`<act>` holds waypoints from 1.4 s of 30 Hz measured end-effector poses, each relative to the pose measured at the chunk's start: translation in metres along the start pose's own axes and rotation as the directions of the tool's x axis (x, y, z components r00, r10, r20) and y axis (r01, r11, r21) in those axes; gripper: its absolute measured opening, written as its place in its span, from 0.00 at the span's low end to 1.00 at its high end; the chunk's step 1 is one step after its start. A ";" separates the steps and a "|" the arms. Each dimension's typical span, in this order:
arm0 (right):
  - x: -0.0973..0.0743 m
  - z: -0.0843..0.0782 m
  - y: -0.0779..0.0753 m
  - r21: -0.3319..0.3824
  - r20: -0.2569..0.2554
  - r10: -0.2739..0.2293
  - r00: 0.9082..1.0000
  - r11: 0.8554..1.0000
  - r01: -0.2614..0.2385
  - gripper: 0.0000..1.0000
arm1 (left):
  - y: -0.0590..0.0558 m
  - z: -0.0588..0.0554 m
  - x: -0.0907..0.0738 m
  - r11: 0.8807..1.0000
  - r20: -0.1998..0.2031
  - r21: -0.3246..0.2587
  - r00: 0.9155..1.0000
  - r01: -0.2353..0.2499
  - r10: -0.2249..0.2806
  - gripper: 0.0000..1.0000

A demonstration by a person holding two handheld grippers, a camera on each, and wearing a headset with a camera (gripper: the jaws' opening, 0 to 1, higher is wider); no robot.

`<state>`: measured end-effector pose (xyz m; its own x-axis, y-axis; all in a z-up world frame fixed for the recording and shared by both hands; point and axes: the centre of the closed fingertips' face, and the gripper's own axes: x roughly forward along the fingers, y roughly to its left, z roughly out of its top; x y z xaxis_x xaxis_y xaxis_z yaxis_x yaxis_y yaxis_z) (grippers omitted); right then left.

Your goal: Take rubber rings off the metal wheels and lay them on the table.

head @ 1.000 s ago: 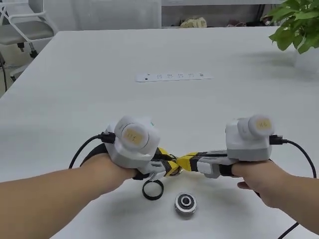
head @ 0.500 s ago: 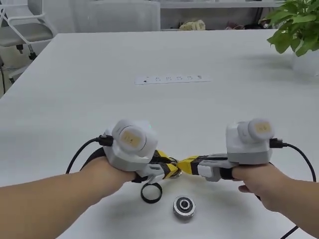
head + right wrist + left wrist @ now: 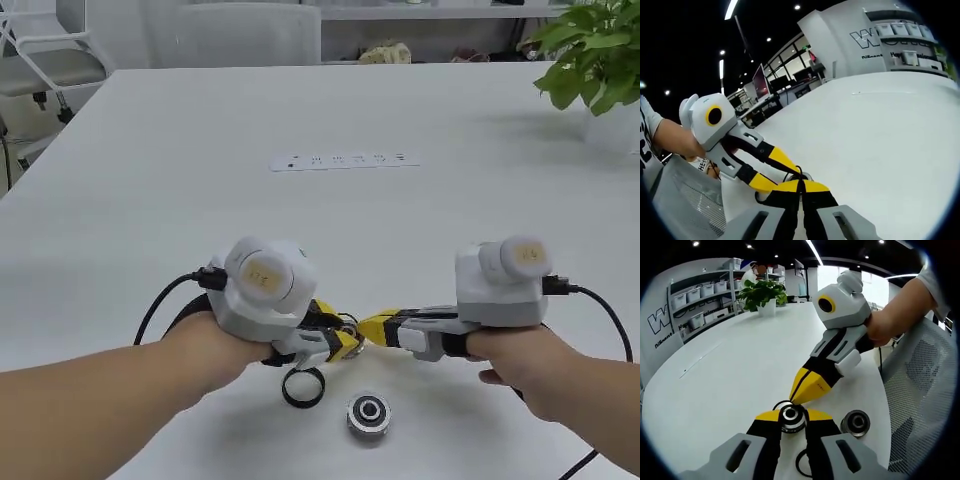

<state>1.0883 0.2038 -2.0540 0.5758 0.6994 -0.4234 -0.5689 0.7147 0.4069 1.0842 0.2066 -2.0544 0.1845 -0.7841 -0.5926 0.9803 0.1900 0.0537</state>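
Head view overlooks the table (image 3: 300,110); gripper views face each other.

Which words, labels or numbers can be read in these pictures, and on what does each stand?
"W": big first letter of the wall sign; the letters after it are hidden.
Small line under it: too blurred to read.
Marks on the power strip: too small to read.
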 end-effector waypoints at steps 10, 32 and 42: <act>-0.004 0.004 0.003 0.006 0.012 0.011 1.000 1.000 -0.011 0.00 | -0.008 0.006 -0.011 1.000 0.021 -0.004 1.000 0.014 -0.014 0.18; -0.013 0.015 0.009 0.023 0.043 0.024 0.999 0.999 -0.025 0.00 | -0.008 0.017 -0.043 0.999 0.083 -0.046 0.997 0.008 -0.004 0.30; -0.015 0.021 0.014 0.025 0.056 0.037 0.998 0.999 -0.039 0.00 | -0.006 0.017 -0.058 0.998 0.107 -0.060 0.994 -0.004 0.010 0.36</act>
<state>1.0840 0.2040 -2.0251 0.5862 0.7248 -0.3620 -0.5756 0.6870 0.4435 1.0687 0.2408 -2.0064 0.2012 -0.8405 -0.5030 0.9735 0.2284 0.0078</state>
